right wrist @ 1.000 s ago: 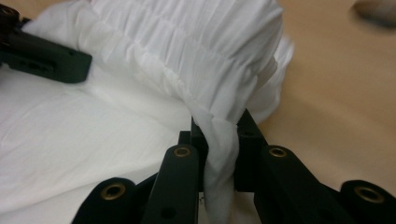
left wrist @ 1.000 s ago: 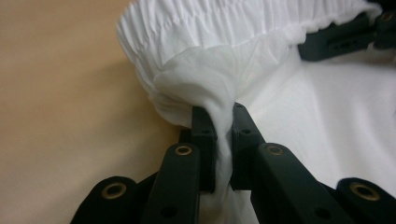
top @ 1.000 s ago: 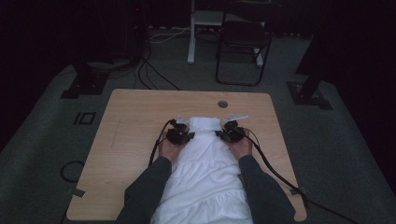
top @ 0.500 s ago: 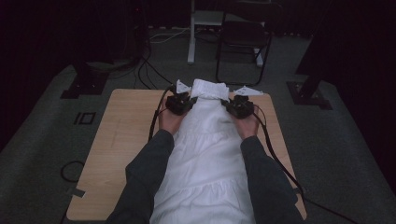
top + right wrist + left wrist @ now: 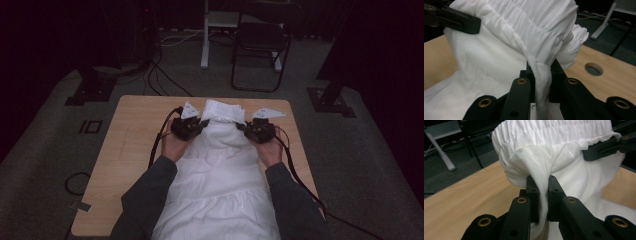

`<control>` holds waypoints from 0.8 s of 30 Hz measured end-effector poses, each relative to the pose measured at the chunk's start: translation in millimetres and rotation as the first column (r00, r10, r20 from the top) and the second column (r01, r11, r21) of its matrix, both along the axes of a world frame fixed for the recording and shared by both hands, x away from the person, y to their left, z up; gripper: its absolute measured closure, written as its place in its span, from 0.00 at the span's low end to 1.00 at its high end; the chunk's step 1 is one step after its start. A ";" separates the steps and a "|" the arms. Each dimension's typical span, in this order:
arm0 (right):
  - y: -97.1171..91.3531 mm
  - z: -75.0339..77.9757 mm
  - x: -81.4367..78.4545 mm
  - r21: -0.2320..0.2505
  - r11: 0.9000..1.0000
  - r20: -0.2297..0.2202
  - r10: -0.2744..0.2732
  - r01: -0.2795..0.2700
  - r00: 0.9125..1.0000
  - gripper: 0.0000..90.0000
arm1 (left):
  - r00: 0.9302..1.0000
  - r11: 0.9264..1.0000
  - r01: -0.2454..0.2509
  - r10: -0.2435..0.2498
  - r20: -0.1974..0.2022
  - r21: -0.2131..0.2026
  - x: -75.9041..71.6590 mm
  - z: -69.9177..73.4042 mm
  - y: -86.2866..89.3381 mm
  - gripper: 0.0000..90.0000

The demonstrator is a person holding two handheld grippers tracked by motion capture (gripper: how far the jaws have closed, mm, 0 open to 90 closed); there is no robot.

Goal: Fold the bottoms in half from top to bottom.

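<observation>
Left hand-held gripper point(image 5: 202, 123) and right hand-held gripper point(image 5: 242, 128) each pinched a fold of the white garment point(image 5: 222, 170) near its gathered waistband, which hung between them above the surface point(image 5: 125, 150).

A light wooden desk point(image 5: 125, 150) stands on grey carpeted floor point(image 5: 45, 165). A round cable hole point(image 5: 594, 69) is cut into its top near the far edge. The lower part of a white gathered garment point(image 5: 220, 185) lies spread on the desk, running down to the near edge; its elastic end is lifted off the wood.
</observation>
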State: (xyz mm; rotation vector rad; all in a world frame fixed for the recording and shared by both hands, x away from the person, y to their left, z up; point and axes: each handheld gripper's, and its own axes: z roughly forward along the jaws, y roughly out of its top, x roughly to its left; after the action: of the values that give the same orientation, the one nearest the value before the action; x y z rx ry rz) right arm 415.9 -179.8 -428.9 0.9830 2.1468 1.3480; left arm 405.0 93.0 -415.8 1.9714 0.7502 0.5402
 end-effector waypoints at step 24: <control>21.9 -117.9 -100.4 -0.183 0.968 -0.243 0.125 -0.172 0.962 0.90 | 0.972 0.962 0.119 -0.063 -0.226 0.245 -87.2 -131.2 6.4 0.92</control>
State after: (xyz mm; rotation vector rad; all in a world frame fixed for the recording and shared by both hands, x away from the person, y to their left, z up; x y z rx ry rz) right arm 315.5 -157.8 -546.9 0.9508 2.5198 1.0954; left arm 317.8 99.4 -547.0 2.3227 0.7465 0.3857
